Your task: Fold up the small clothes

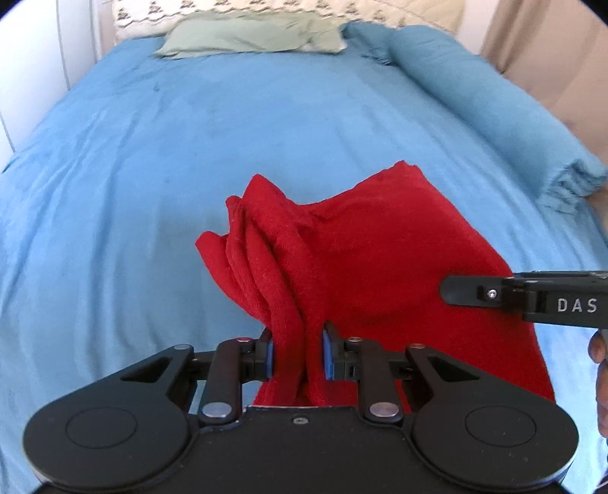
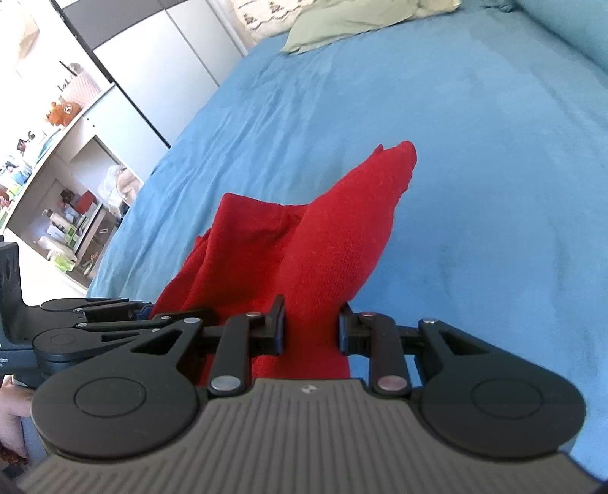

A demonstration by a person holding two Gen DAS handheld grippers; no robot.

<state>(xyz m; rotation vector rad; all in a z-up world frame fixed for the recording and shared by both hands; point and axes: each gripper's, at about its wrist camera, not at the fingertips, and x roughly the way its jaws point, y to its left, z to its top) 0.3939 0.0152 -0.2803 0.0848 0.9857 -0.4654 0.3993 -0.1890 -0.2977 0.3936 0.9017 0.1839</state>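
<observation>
L tongs [image 1: 296, 353] are pinching a bunched edge of the red garment [image 1: 380, 258], blue pads pressing on the thick folds w/ the jaws only part closed around them. R tongs [image 2: 311, 330] are gripping another part of the same garment, cloth filling the gap btwn the jaws.

In the left wrist view the garment is rising from the tongs toward 12 o'clock, ridged folds at approx 11, a wide flat panel spreading to 1–3 o'clock and hanging over the blue bedspread [image 1: 152, 171]. R tongs are showing at 3 o'clock as a black finger w/ white lettering, lying across the red panel. A bit of a hand [image 1: 600, 376] is visible at the far edge, approx 4 o'clock.

In the right wrist view the garment is peaking toward 1 o'clock, a second flap at 11. L tongs are sitting at 9 o'clock, just beside, also on the red cloth.

Further out: a green pillow [image 1: 250, 36] at 12 o'clock at the head of the bed, a rolled blue blanket [image 1: 475, 87] along 1–2 o'clock. Shelves w/ clutter [image 2: 64, 197] are at 9–10 o'clock in the right wrist view, off the bed.
</observation>
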